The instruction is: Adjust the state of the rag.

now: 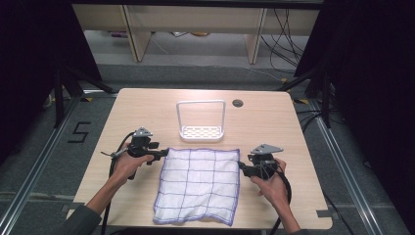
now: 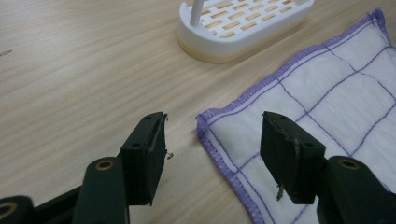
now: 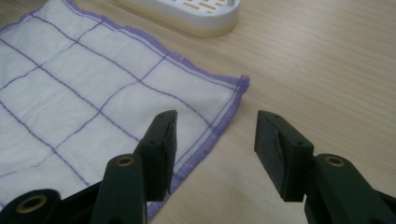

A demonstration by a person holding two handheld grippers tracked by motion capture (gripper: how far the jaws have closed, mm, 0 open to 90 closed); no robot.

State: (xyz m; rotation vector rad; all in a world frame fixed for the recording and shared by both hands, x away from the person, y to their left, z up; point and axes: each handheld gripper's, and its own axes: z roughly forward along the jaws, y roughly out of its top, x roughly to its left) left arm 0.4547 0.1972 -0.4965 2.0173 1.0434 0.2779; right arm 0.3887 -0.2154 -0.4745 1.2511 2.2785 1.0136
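Note:
A white cloth (image 1: 198, 183) with a purple grid and purple hem lies flat on the wooden table (image 1: 147, 107). My left gripper (image 1: 165, 153) sits at its far left corner, open; in the left gripper view the cloth's corner (image 2: 205, 122) lies between the two jaws, which do not press on it. My right gripper (image 1: 243, 169) is open at the cloth's far right corner. In the right gripper view that corner (image 3: 236, 88) lies just ahead of the gap, with the hem running under the left jaw.
A white slotted stand (image 1: 201, 132) with a tall wire hoop stands just beyond the cloth. Its base also shows as the stand (image 2: 243, 25) in the left gripper view and the stand (image 3: 187, 14) in the right gripper view. A round cable hole (image 1: 238, 103) sits at the back.

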